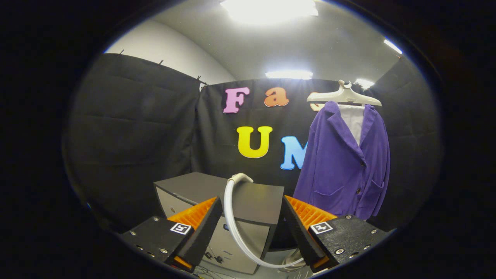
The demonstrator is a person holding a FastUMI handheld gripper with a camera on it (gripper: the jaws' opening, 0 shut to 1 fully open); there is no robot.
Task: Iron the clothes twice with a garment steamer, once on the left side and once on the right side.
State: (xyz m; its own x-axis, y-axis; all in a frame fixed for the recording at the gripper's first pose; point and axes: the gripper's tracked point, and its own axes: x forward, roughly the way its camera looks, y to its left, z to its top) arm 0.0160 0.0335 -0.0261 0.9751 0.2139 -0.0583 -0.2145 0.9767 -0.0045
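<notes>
A purple jacket [345, 162] with a white lining hangs on a pale hanger [344, 95] beyond my right finger, in front of the black cloth wall. The white steamer head [241, 178] rests on the top of a grey cabinet [255, 199] just ahead of the fingers. Its pale hose [232, 221] curves down the cabinet's front and passes in the gap between the fingers, farther off than they are. My gripper [252, 201] is open, with nothing held, and the fingers stand apart on either side of the hose.
Cables and small sockets [215, 257] show low on the cabinet's front. Black cloth walls close the booth on the left, back and right. Bright ceiling lights [271, 9] shine overhead.
</notes>
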